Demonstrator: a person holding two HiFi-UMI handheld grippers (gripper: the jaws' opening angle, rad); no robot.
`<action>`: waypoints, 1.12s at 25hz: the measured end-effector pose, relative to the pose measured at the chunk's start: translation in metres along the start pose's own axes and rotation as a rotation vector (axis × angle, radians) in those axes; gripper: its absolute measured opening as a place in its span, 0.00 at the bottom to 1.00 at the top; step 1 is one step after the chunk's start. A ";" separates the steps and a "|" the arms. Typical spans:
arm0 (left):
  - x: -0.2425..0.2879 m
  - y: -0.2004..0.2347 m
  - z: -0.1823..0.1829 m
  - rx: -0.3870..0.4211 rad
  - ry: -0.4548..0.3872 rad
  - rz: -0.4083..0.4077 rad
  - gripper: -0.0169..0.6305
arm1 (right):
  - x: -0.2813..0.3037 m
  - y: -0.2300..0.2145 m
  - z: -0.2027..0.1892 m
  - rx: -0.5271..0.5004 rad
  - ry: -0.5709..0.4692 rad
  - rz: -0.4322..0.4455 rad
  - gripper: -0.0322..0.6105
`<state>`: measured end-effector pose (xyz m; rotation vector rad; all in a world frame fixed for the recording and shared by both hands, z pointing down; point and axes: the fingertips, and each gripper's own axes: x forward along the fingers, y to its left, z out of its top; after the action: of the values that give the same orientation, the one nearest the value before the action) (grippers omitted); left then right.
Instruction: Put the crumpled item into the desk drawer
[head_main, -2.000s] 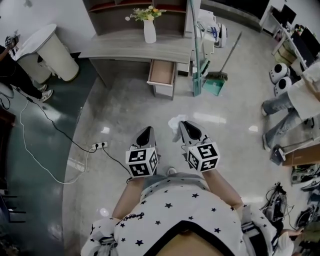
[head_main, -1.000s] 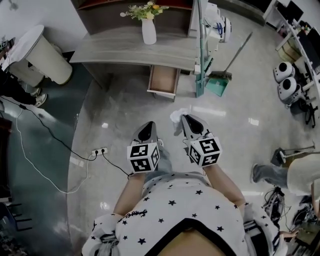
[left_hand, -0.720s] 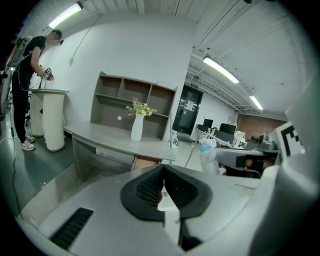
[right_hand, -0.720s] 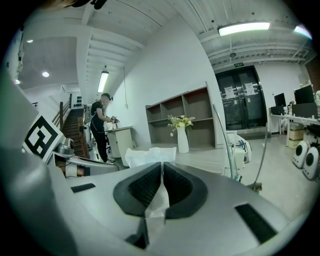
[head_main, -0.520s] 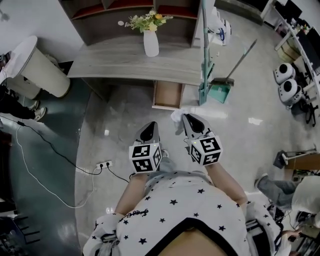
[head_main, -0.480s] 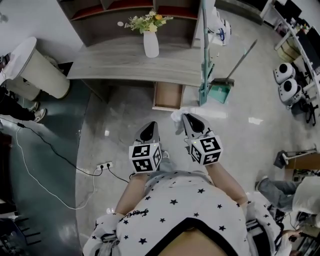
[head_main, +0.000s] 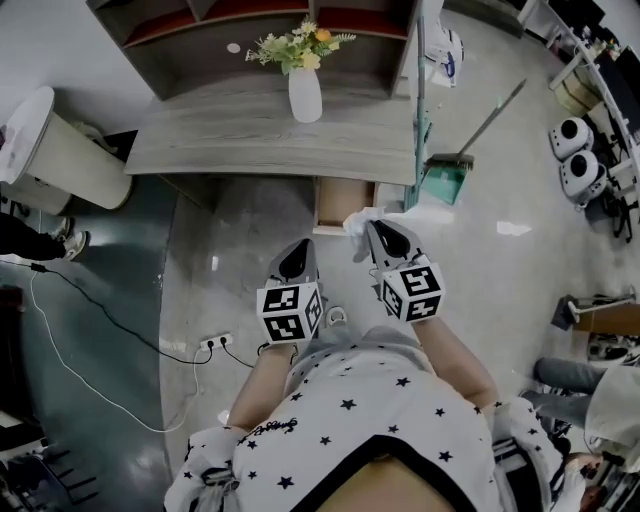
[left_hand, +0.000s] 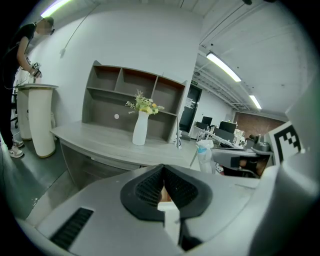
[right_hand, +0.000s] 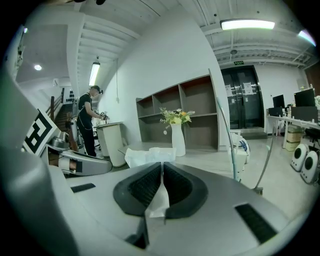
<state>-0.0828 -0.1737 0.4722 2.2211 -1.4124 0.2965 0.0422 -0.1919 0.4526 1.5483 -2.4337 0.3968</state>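
Paper (head_main: 360, 221): crumpled white sheet, centre of the head view, off the floor, just in front of the drawer.
Right tool (right_hand: 162, 175): jaws narrow, pinching the paper, which sticks out past the tips.
Left tool (left_hand: 163, 172): jaws together, nothing between them; lower left of the paper.
Drawer (head_main: 343, 203): open, under the table's front edge, upper centre.
Table (head_main: 230, 140): grey, across the top; white vase (head_main: 305, 96) with flowers on it.
Dustpan (head_main: 445, 184): right of the drawer.
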 end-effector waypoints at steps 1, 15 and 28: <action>0.004 0.003 0.000 -0.001 0.006 0.000 0.05 | 0.007 -0.001 -0.002 -0.002 0.008 -0.002 0.06; 0.067 0.035 -0.023 -0.080 0.092 0.037 0.05 | 0.110 -0.043 -0.081 -0.044 0.214 0.011 0.06; 0.128 0.054 -0.041 -0.146 0.148 0.094 0.05 | 0.190 -0.083 -0.163 -0.099 0.412 0.039 0.06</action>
<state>-0.0714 -0.2719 0.5776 1.9779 -1.4139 0.3692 0.0458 -0.3302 0.6771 1.2358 -2.1316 0.5349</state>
